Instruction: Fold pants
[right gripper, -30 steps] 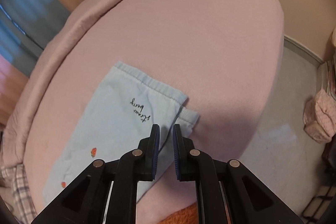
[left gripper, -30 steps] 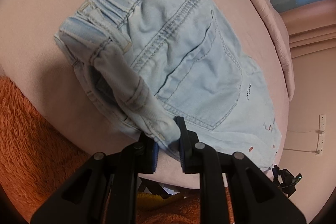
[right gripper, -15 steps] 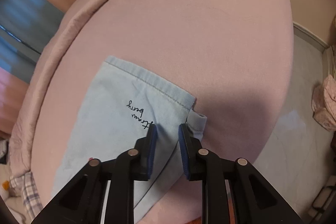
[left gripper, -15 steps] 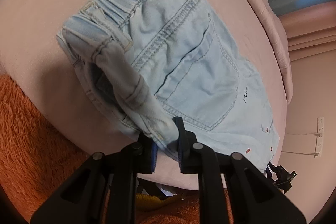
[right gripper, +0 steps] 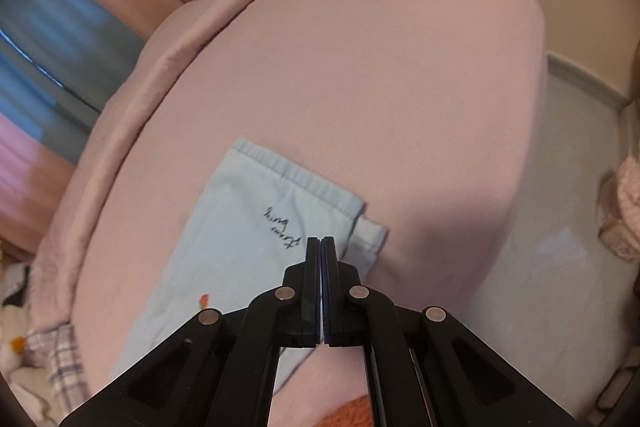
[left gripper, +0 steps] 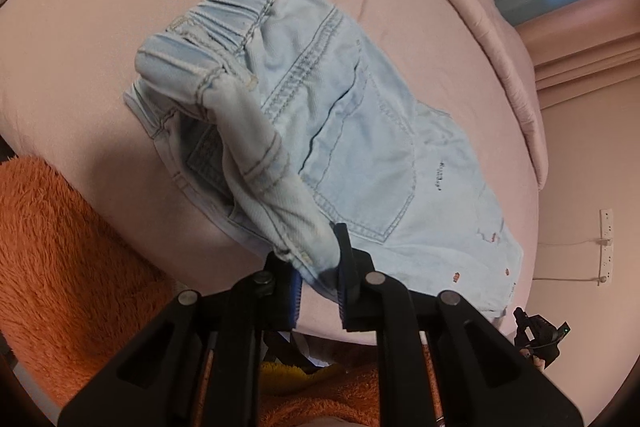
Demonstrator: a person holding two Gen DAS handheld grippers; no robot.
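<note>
Light blue denim pants point(left gripper: 360, 131) lie on a pink bed point(left gripper: 80, 27), folded leg on leg, back pocket up. My left gripper point(left gripper: 318, 263) is shut on the waistband corner and holds it lifted off the bed, so the waist end curls up. In the right wrist view the leg hem point(right gripper: 296, 179) with black script lies flat on the bed point(right gripper: 380, 87). My right gripper point(right gripper: 321, 247) is shut with its fingers touching, above the leg's near edge. No cloth shows between its pads.
A rolled pink duvet point(left gripper: 480, 7) runs along the bed's far side. An orange fluffy blanket point(left gripper: 60, 267) lies at the near edge. Grey floor point(right gripper: 560, 187) lies beyond the bed's right edge. Plaid cloth point(right gripper: 60, 359) lies at lower left.
My left gripper has lifted the waistband corner higher. My right gripper has closed fully and drawn back a little from the hem.
</note>
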